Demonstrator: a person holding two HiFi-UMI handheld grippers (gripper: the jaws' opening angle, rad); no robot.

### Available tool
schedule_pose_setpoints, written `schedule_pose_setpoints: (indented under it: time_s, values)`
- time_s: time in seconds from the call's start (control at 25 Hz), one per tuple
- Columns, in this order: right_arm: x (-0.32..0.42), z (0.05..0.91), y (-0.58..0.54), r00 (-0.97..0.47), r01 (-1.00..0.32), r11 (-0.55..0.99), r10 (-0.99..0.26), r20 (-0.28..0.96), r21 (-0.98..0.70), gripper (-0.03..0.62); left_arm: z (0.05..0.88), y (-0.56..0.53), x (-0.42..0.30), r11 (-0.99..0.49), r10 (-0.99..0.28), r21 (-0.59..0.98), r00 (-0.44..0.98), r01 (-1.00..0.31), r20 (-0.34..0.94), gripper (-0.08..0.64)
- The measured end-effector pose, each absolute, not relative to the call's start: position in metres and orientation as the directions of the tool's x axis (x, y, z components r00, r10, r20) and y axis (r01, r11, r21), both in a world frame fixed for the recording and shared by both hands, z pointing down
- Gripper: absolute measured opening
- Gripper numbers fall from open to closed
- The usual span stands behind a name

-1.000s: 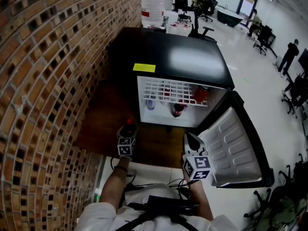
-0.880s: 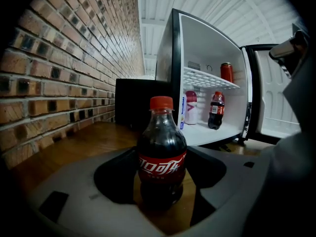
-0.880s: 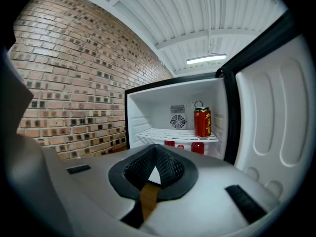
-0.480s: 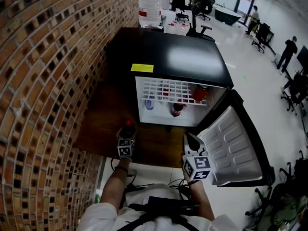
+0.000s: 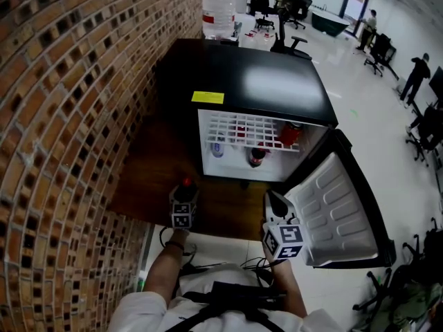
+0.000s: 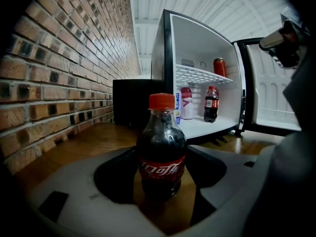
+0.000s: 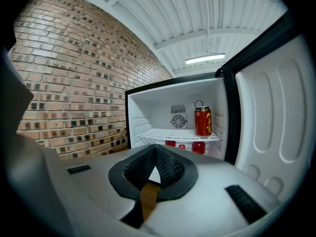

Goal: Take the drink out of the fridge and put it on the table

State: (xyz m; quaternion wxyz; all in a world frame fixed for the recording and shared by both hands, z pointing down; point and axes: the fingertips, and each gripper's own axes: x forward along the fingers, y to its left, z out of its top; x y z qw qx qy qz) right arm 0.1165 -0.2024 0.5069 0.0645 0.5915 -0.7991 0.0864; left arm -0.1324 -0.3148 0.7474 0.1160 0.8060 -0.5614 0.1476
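1. The left hand-held gripper [image 5: 184,192] is clamped on the cola bottle [image 6: 161,152], with its pads against the bottle's sides. The right hand-held gripper [image 7: 155,157] has its jaws together with nothing between them. It hangs at 3 o'clock of the left one, in front of the open fridge.
2. The brick wall [image 5: 62,116] runs along the whole 9 o'clock side of the work area.
3. The fridge [image 5: 242,78] stands on the counter at 12 to 1 o'clock of the bottle. Its door [image 5: 332,213] is swung wide toward 4 o'clock. A red can [image 7: 203,122] and other drinks remain on the shelves.
4. The counter [image 5: 149,178] is bare wood between the wall and the fridge front.
5. The bottle is upright, outside the fridge and low over the wood. No view settles whether its base bears on the counter.
6. Judged step: set-down, with removal from the fridge complete. The next move calls for confirming the base is seated, parting the left jaws, then drawing straight back toward 6 o'clock without nudging the bottle.
7. Edges: the counter's near edge lies just at 6 o'clock of the left hand-held gripper, so the bottle sits closer to that edge than to the fridge.
8. Open room: there is free wood toward 10 to 12 o'clock. The door bounds the 3 o'clock side beyond the right hand-held gripper.
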Motion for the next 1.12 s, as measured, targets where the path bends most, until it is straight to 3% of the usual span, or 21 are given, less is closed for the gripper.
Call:
schedule_pose_setpoints:
  time_s: [0.52, 0.76, 1.12]
  values:
    - [0.120, 0.501, -0.190, -0.268, -0.963, 0.260, -0.944, 0.194, -0.067, 0.011, 0.750, -0.313, -0.133, -0.358, -0.853, 0.018, 0.335, -0.934, 0.400, 0.310]
    - [0.122, 0.502, -0.185, -0.264, -0.964, 0.255, -0.945, 0.192, -0.071, 0.011, 0.744, -0.306, -0.129, -0.364, -0.852, 0.013, 0.339, -0.931, 0.400, 0.410]
    - [0.127, 0.502, -0.183, -0.257, -0.966, 0.245, -0.949, 0.184, -0.086, 0.011, 0.661, -0.275, -0.114, -0.394, -0.886, 0.005, 0.382, -0.919, 0.263, 0.431]
